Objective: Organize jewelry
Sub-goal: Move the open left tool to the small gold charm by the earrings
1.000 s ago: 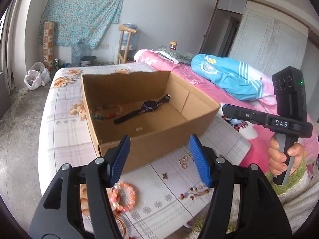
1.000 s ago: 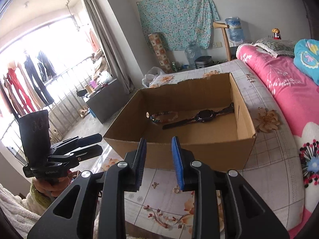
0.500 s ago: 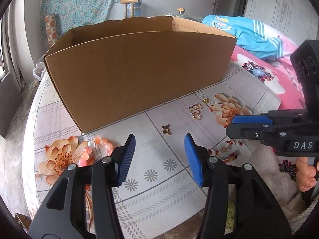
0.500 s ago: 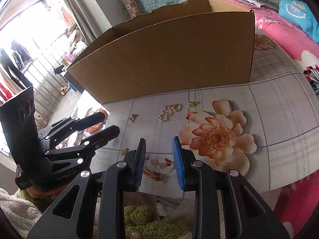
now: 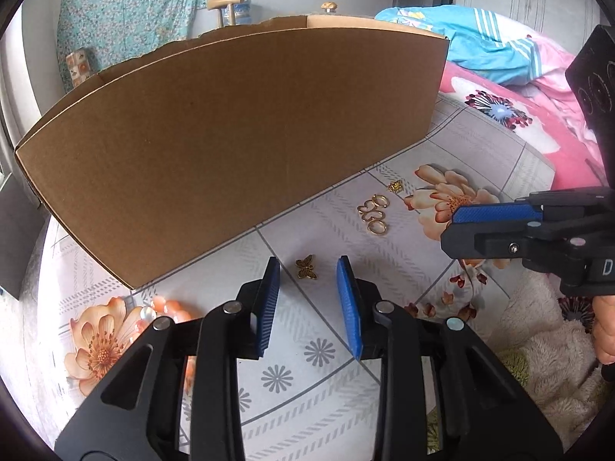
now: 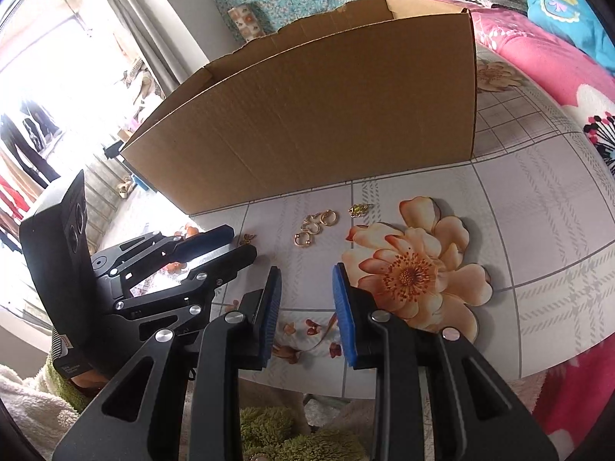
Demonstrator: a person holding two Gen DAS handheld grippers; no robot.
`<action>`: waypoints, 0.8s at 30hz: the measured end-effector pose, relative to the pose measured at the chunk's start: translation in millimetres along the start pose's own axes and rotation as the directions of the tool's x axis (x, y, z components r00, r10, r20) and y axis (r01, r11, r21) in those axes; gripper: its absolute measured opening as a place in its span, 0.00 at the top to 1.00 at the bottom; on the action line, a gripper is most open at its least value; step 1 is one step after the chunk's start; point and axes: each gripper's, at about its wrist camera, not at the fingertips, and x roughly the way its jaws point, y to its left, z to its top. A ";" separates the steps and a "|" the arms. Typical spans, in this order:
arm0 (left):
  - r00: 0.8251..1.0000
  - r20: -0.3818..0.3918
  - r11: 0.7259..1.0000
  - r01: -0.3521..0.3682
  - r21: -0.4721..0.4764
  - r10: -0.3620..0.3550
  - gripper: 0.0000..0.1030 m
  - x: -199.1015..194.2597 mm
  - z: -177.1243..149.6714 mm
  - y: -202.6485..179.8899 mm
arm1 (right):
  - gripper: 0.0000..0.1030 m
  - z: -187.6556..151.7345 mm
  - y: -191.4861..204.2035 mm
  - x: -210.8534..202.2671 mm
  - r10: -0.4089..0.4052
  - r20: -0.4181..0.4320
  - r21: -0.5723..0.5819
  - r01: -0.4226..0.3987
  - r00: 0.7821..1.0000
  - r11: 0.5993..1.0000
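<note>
Tablecloth [image 5: 315,349]: butterfly charm [image 5: 306,267] between claw [image 5: 307,272] tips

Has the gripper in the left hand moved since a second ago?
Yes. The left gripper has dropped beside the cardboard box, whose inside is now hidden, and its jaws have been closing around the butterfly charm.

The cardboard box [image 5: 230,146] shows only its outer wall in both views — its inside is completely hidden. At the near-left edge of the bed, the pink bead bracelet [image 5: 169,307] is mostly covered by the left gripper [image 5: 309,272], just a few beads peeking out. In the right wrist view the butterfly charm [image 6: 248,238] is half tucked behind the left gripper's fingertip, too small to make out. The gold rings [image 6: 317,223] read as a tangle; their count is unclear. The little gold piece [image 6: 359,209] beside them — too tiny to identify. The hand [image 5: 603,330] is cut by the right picture edge.
</note>
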 end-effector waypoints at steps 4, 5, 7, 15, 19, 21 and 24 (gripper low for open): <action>1.000 0.002 1.000 -0.003 0.006 0.003 0.82 0.6 1.0 -2.1 | 0.73 -3.0 -5.1 -5.3 0.009 0.016 0.009 -0.009 1.000 1.000; 1.000 0.001 1.000 -0.005 0.010 0.005 0.82 0.6 1.1 -2.1 | 0.73 -3.0 -7.5 -6.8 0.013 0.017 0.012 -0.013 1.000 1.000; 1.000 0.000 1.000 -0.003 0.011 0.003 0.83 1.7 2.4 -2.5 | 0.73 -3.7 -7.6 -7.4 0.018 0.020 0.017 -0.018 1.000 1.000; 1.000 0.011 1.000 -0.025 0.003 0.025 0.93 3.1 2.9 -3.3 | 0.73 -8.1 -9.0 -9.7 0.028 0.029 0.029 -0.029 0.999 0.999; 0.999 0.020 0.999 -0.031 0.011 0.031 0.93 3.2 2.0 -5.1 | 0.73 -9.1 -9.3 -10.2 0.033 0.026 0.034 -0.034 0.999 0.999; 0.999 0.025 0.999 -0.031 0.011 0.030 0.93 2.7 0.9 -5.3 | 0.73 -8.0 -7.6 -10.0 0.033 0.025 0.033 -0.034 0.999 0.999; 0.999 0.028 1.000 -0.023 0.001 0.023 0.93 0.7 -1.4 -2.3 | 0.73 -4.9 -3.9 -8.4 0.033 0.026 0.028 -0.034 0.999 0.999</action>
